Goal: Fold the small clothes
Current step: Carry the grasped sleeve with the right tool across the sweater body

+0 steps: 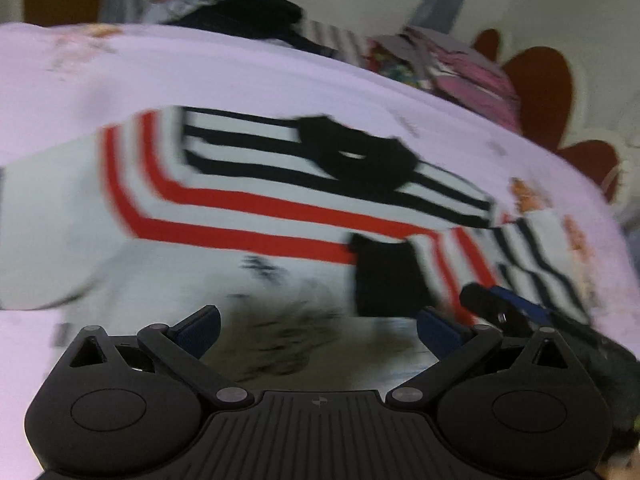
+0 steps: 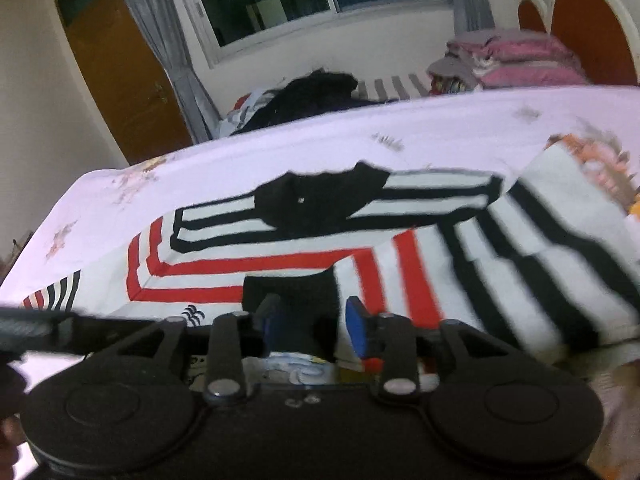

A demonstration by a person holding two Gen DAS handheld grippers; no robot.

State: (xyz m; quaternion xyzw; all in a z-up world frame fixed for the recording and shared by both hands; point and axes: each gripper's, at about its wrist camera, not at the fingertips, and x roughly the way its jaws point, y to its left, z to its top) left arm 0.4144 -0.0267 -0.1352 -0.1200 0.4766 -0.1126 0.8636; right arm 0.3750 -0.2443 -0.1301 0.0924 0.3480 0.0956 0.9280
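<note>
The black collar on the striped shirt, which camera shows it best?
The right wrist view: the black collar sits near the middle of the frame, fairly sharp, with its whole outline visible against the shirt's stripes. The left wrist view also shows the collar, but motion blur smears its edges.

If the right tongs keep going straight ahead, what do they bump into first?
Probably the shirt: its black patch lies right in front of the open right tongs. Depth is blurry, so that's my best guess.
</note>
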